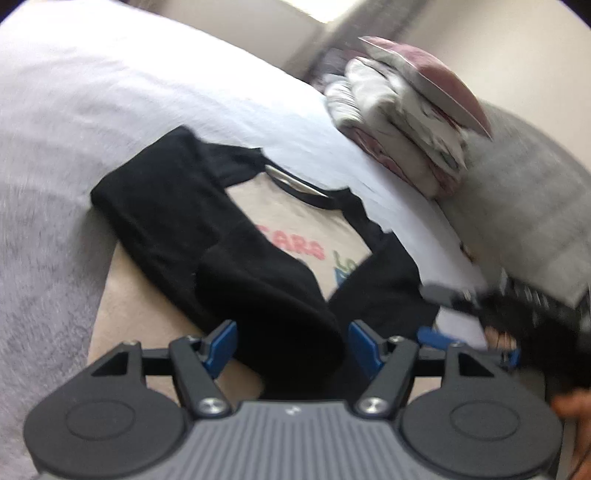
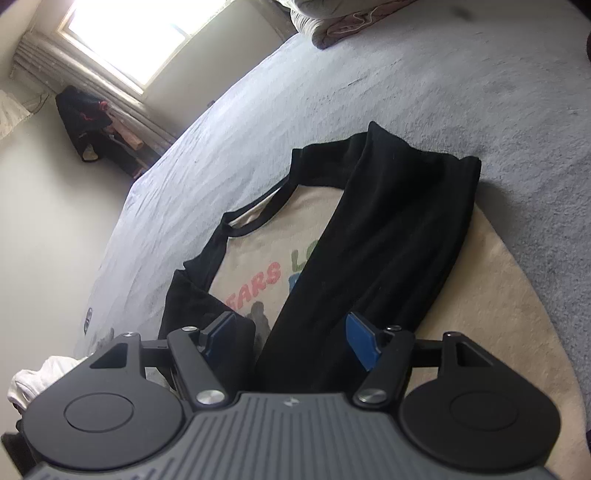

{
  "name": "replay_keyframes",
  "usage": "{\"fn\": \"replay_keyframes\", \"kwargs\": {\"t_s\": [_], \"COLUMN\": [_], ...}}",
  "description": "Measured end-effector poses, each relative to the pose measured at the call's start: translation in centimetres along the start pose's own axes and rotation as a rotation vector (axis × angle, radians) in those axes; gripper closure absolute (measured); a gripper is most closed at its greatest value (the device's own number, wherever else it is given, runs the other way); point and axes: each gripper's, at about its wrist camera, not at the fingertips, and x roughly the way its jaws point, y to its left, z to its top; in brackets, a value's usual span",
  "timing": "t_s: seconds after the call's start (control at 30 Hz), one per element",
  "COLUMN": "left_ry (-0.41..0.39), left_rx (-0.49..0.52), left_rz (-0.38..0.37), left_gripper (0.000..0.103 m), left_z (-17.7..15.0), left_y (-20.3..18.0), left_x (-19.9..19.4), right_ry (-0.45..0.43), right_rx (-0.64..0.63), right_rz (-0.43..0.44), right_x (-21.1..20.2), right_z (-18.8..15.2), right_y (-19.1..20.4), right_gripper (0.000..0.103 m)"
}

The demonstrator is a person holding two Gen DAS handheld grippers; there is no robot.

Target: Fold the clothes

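A raglan shirt [image 2: 255, 240] with a beige body, black sleeves and coloured print lies flat on the grey bed cover [image 2: 369, 81]. One black sleeve [image 2: 388, 240] is folded slantwise across the chest. Its lower end runs between the fingers of my right gripper [image 2: 288, 339], which is open, its blue pads apart from the cloth. In the left wrist view the shirt [image 1: 288, 221] lies ahead, and a black sleeve end [image 1: 266, 314] lies between the spread fingers of my left gripper [image 1: 291, 347], also open. The right gripper's fingers [image 1: 432, 336] show at the right, blurred.
A stack of folded bedding [image 1: 406, 110] and a grey blanket [image 1: 535, 206] sit at the far right of the bed. Beyond the bed's left edge are a window [image 2: 125, 33], dark clothes [image 2: 92, 118] by the wall and a white cloth [image 2: 40, 376].
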Motion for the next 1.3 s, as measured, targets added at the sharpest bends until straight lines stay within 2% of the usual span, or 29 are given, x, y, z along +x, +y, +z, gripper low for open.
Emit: {"fn": "replay_keyframes", "kwargs": {"t_s": [0.13, 0.17, 0.27, 0.33, 0.4, 0.5, 0.6, 0.77, 0.87, 1.0, 1.17, 1.3], "left_ry": [-0.082, -0.106, -0.15, -0.152, -0.127, -0.044, 0.06, 0.118, 0.109, 0.067, 0.011, -0.049], "left_rx": [-0.027, -0.014, 0.072, 0.169, 0.253, 0.332, 0.376, 0.423, 0.438, 0.431, 0.38, 0.369], "left_rz": [-0.017, -0.018, -0.03, -0.062, -0.105, -0.196, -0.28, -0.362, -0.338, -0.263, -0.047, 0.14], "left_gripper": [0.037, 0.042, 0.051, 0.061, 0.063, 0.063, 0.062, 0.054, 0.048, 0.043, 0.038, 0.034], "left_z": [0.0, -0.1, -0.5, -0.9, -1.5, -2.5, -3.2, -4.2, -4.0, -2.6, 0.5, 2.7], "left_y": [0.4, 0.3, -0.1, -1.0, -2.0, -3.4, -4.6, -5.8, -6.0, -5.0, -2.1, 0.5], "left_x": [1.0, 1.1, 1.6, 1.6, 1.6, 2.1, 2.6, 1.8, 0.8, -0.7, -2.6, -3.6], "right_ry": [0.017, 0.022, 0.035, 0.043, 0.044, 0.013, -0.001, 0.009, 0.018, 0.027, 0.029, 0.018], "right_rx": [0.005, 0.009, 0.018, 0.027, 0.045, 0.115, 0.192, 0.247, 0.244, 0.205, 0.032, -0.206], "right_rz": [0.016, 0.024, 0.031, 0.031, 0.039, 0.058, 0.067, 0.059, 0.056, 0.048, 0.045, -0.002], "right_x": [0.2, 0.2, 0.4, 0.5, 0.4, -0.1, -0.5, -0.5, -0.1, 0.5, 1.4, 2.3], "right_z": [-0.2, -0.3, -0.5, -0.6, -0.6, -0.6, -0.4, -0.4, -0.5, -0.9, -2.1, -3.9], "right_y": [0.1, 0.1, 0.0, -0.1, -0.3, -1.2, -2.3, -3.2, -3.1, -2.3, 0.8, 4.2], "right_gripper": [0.034, 0.034, 0.034, 0.034, 0.034, 0.034, 0.034, 0.034, 0.034, 0.034, 0.034, 0.034]}}
